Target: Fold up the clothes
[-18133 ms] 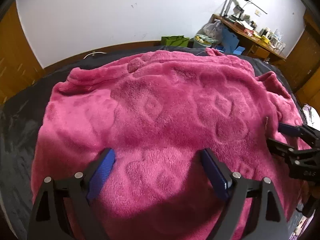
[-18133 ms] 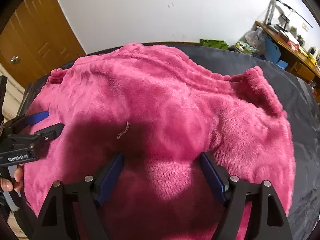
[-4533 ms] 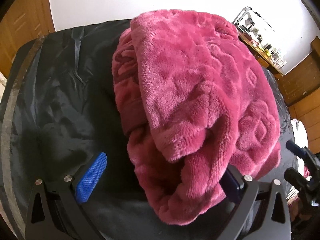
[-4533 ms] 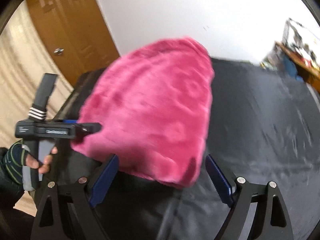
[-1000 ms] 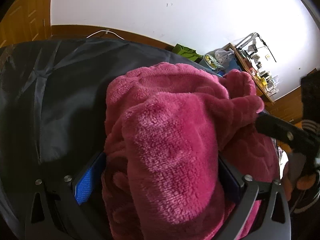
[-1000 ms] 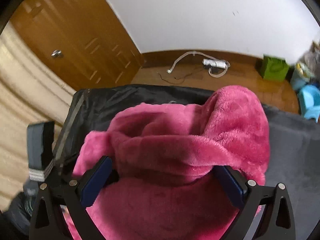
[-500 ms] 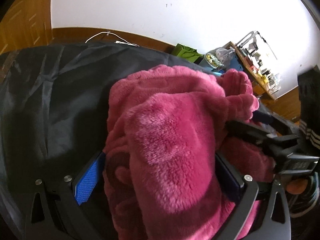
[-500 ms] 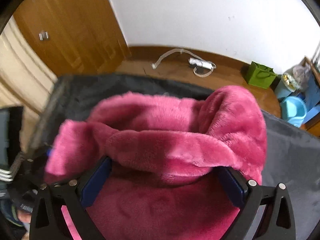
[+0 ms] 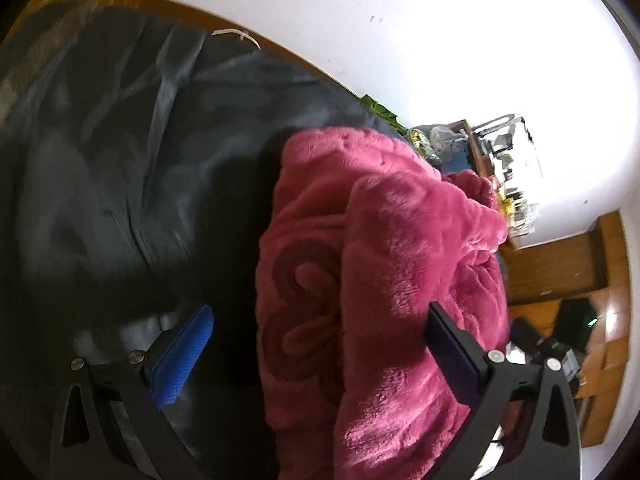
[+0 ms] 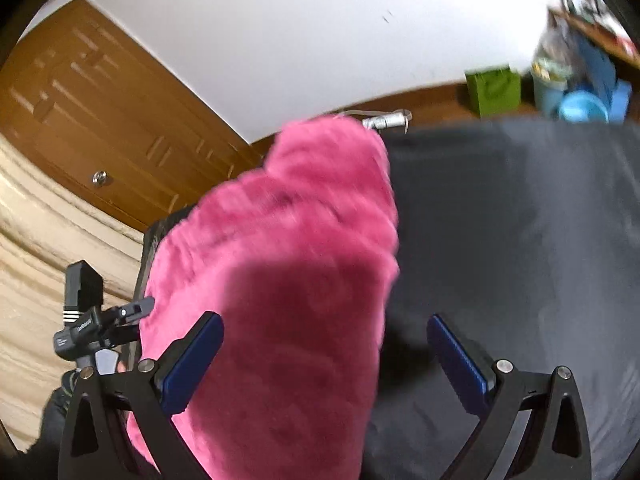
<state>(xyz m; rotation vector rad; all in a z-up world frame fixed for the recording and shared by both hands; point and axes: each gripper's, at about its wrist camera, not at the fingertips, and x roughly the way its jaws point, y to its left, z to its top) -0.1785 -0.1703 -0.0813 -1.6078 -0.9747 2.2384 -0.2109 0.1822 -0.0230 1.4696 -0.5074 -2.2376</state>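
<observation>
The pink fleece garment (image 9: 384, 280) sits bunched in thick folds on the dark cloth-covered counter (image 9: 120, 168), its embossed swirl pattern showing on the near side. The left hand-held gripper (image 9: 320, 344) stands wide apart: its right finger presses against the fleece, its left blue pad (image 9: 184, 360) hangs free over the dark cloth. Beyond the bundle there is a white wall (image 9: 400, 40), a wooden skirting, a green bag (image 9: 378, 110) and a cluttered desk (image 9: 504, 168) at the far right.
</observation>
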